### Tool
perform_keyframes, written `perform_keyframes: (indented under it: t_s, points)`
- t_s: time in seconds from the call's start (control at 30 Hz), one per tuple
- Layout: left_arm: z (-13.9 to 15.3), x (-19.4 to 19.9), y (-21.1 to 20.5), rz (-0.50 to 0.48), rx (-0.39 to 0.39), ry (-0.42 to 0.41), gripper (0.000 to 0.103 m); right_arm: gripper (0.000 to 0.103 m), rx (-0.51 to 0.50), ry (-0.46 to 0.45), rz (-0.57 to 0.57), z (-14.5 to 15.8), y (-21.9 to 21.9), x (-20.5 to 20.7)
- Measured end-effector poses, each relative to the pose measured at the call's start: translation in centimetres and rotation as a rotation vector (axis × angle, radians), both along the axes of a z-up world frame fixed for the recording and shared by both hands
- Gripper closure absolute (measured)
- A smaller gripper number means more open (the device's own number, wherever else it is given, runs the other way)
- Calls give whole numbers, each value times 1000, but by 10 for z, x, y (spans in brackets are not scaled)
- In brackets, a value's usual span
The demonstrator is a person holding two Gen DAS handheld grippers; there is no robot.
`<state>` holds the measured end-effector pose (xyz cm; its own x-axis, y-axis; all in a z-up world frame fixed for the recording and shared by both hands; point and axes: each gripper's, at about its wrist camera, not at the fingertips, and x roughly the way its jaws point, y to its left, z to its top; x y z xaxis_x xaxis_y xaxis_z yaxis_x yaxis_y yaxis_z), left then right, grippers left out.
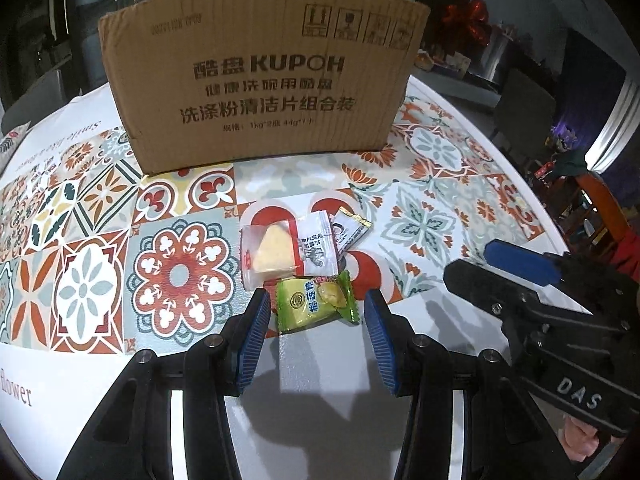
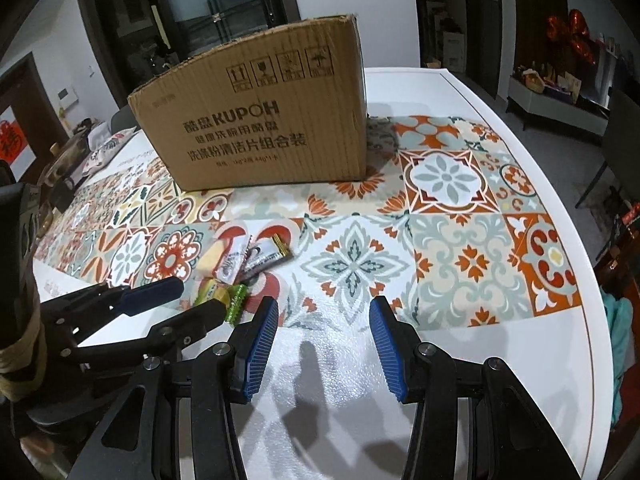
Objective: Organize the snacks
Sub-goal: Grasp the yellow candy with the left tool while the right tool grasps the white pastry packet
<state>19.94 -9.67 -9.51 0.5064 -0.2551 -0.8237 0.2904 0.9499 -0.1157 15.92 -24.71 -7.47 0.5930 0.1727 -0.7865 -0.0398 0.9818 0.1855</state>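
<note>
Tiled surface (image 1: pixel 100 264) in dim room; both grippers, left (image 1: pixel 316 312) and right (image 2: pixel 324 320), spread, pinching nothing; box (image 1: pixel 264 76) top cut off.

Four wrapped snacks lie together: one green packet (image 1: pixel 314 304), one clear packet with a yellow wedge (image 1: pixel 270 254), one white printed packet (image 1: pixel 318 250), one gold-edged white stick (image 1: pixel 352 230). One brown cardboard box (image 1: pixel 260 76) stands on one tile-patterned tabletop (image 1: pixel 440 184).

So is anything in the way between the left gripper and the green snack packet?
Nothing visible. The green snack packet lies on the tablecloth just ahead of the open left gripper, its near end already between the fingertips. The other wrapped snacks lie beyond it, toward the cardboard box.
</note>
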Motion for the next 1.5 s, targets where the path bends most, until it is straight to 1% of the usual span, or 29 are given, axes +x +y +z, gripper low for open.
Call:
perform_keyframes:
  t_s: [0.2, 0.33, 0.4, 0.43, 0.47, 0.53, 0.57, 0.8, 1.0, 1.13, 1.33, 1.43, 1.5]
  points:
    - [-10, 7, -3, 20, 14, 16, 55, 54, 4, 19, -8, -7, -2, 2]
    - [-12, 6, -6, 15, 29, -2, 56, 54, 6, 23, -8, -9, -1, 3]
    - [-12, 5, -6, 14, 34, -11, 64, 54, 5, 25, -7, -10, -1, 3]
    - [-12, 4, -6, 12, 33, -14, 66, 54, 5, 25, -7, -10, 0, 3]
    - [-12, 4, -5, 11, 26, -15, 70, 54, 5, 27, -6, -10, 1, 3]
    - [-13, 3, -2, 14, 3, -9, 73, 54, 3, 30, -4, -10, 2, 3]
    - [-12, 2, 0, 13, -7, -7, 78, 54, 1, 31, -2, -11, 4, 3]
    - [-9, -5, 14, 7, -44, -7, 81, 54, -1, 36, 15, -9, 13, 4]
    - [8, -15, 33, 21, -63, -43, 81, 54, -8, 18, 48, -1, 27, 5]
    - [16, -17, 49, 51, -62, -59, 81, 54, -16, 12, 91, 4, 41, 10]
    - [23, -17, 73, 108, -51, -81, 81, 54, -61, -6, 212, 10, 68, 23]
    - [24, -15, 79, 131, -62, -80, 81, 54, -68, -1, 280, 10, 80, 32]
    - [25, -14, 83, 146, -57, -85, 81, 54, -92, 9, 338, 9, 88, 40]
